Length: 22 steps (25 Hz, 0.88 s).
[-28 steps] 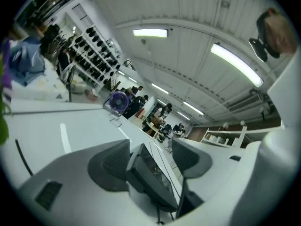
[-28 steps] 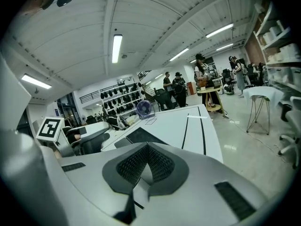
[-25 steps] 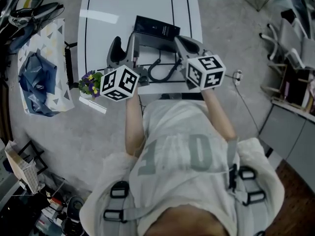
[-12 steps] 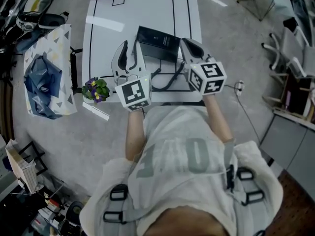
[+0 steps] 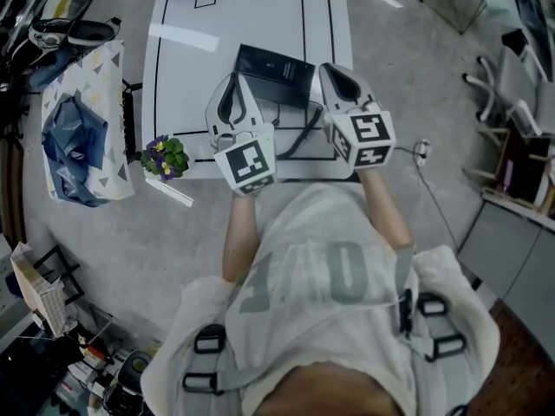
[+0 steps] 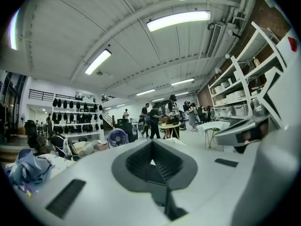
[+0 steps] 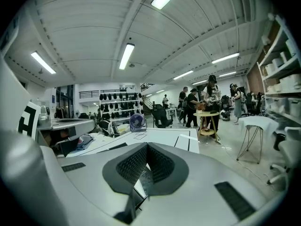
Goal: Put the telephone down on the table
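**Head view.**
- Surface (image 5: pixel 260 7): white with black lines.
- Telephone (image 5: pixel 276 72): taken to be the flat black body lying toward the near edge. It rests on the surface and touches neither claw. Its cord (image 5: pixel 293 139) loops at the near edge.
- Left claw (image 5: pixel 231 85): over the near edge, just left of the telephone.
- Right claw (image 5: pixel 334 72): just right of the telephone.

**Left gripper view.**
- Left claw (image 6: pixel 151 154): pressed together with nothing pinched, aimed level across the room. It is probably idle because the load is down.

**Right gripper view.**
- Right claw (image 7: pixel 146 161): pressed together and empty, with the surface (image 7: pixel 160 135) beyond it.
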### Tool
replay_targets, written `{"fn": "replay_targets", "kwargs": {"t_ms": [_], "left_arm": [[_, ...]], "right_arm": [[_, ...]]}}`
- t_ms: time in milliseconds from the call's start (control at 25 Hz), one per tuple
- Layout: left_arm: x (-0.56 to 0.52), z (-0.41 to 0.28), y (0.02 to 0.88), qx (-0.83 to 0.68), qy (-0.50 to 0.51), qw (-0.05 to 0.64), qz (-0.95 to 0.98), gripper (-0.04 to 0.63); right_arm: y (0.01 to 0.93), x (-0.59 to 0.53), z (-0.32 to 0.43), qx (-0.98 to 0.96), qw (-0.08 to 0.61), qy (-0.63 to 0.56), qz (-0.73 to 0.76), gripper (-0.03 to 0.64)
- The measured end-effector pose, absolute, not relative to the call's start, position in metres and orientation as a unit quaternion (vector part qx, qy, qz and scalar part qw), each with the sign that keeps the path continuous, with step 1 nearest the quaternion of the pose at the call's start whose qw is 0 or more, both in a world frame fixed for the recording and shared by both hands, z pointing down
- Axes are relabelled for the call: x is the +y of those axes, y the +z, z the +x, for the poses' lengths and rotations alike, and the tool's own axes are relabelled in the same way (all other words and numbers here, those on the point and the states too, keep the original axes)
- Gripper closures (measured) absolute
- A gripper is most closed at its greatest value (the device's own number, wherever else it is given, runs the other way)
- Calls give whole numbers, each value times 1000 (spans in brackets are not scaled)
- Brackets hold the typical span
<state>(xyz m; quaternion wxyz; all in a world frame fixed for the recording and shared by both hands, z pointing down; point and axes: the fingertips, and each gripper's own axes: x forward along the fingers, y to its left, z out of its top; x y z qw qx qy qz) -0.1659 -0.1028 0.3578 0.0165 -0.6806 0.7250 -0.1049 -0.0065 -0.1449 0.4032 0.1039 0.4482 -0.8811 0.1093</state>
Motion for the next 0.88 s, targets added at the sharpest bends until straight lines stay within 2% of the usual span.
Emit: {"fn": "replay_targets", "kwargs": {"t_ms": [880], "left_arm": [[-112,-170,361,721,-92,2,-687,589]], "right_arm": [[401,-152,-4,-875,100,105,462,610]]}}
